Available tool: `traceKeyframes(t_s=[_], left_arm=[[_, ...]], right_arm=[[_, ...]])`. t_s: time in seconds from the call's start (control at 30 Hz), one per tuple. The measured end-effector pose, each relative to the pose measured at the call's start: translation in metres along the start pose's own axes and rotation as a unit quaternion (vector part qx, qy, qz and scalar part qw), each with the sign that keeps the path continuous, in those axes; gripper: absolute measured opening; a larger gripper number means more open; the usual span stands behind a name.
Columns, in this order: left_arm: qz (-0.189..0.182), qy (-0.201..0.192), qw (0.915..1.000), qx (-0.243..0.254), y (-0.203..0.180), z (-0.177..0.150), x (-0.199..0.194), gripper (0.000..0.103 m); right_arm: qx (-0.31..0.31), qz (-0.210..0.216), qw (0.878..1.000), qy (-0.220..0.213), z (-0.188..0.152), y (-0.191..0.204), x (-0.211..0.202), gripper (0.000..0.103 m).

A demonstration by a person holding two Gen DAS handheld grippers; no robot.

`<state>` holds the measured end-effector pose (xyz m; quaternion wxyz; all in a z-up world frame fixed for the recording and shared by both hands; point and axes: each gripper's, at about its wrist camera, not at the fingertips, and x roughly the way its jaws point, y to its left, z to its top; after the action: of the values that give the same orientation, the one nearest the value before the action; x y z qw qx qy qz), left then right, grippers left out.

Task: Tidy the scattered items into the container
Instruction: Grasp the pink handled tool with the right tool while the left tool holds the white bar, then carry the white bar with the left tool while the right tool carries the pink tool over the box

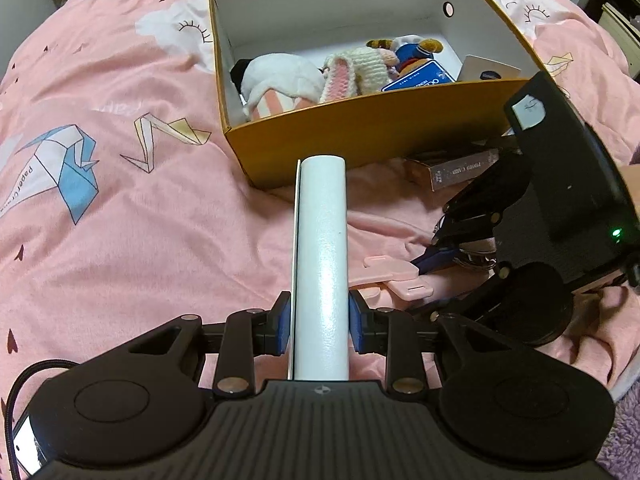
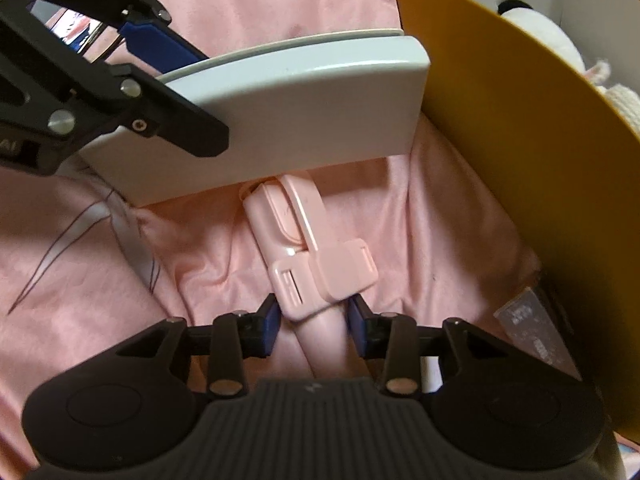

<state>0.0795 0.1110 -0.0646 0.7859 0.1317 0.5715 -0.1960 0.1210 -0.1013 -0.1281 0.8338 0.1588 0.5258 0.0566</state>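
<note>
Box (image 1: pixel 360 132) awaits: our left gripper (image 1: pixel 320 326) clamps a white case (image 1: pixel 322 264) for loading, our right gripper (image 2: pixel 312 322) straddles a pink clip (image 2: pixel 316 264), grip uncertain.

One yellow cardboard box (image 1: pixel 372 128) stands on one pink bedspread (image 1: pixel 120 208).

Inside the box are three soft toys: one white plush (image 1: pixel 280 78), one knitted pink-and-cream toy (image 1: pixel 356 72) and one blue-and-brown doll (image 1: pixel 412 50). Also inside are one blue card (image 1: pixel 420 76) and one pale card (image 1: pixel 486 68) at the right.

Outside the box there are three things: one white flat case (image 1: pixel 322 264), one pink clip-like item (image 1: pixel 394 276) and one small brown packet (image 1: pixel 456 170).

Two grippers are in view, the left gripper (image 1: pixel 318 320) and the right gripper (image 2: pixel 312 320).
</note>
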Motion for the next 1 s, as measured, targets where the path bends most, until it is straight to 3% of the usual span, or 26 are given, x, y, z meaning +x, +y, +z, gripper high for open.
traceKeyframes(t_s=[0.2,0.4,0.77,1.0], left_arm=[[-0.002,-0.009,0.9997,-0.021,0.006,-0.001,-0.004,0.033],[0.004,-0.04,0.9986,-0.035,0.014,-0.001,-0.028,0.033],[0.016,-0.103,0.9928,-0.059,0.026,0.015,-0.067,0.033],[0.016,-0.124,0.9921,-0.008,0.015,0.03,-0.083,0.033]], right_arm=[[0.018,0.003,1.0,-0.015,-0.002,0.0,-0.001,0.038],[0.075,0.032,0.995,-0.054,-0.005,-0.012,-0.024,0.034],[0.175,0.063,0.975,-0.123,-0.014,-0.021,-0.073,0.029],[0.164,0.044,0.972,-0.161,-0.01,-0.012,-0.125,0.029]])
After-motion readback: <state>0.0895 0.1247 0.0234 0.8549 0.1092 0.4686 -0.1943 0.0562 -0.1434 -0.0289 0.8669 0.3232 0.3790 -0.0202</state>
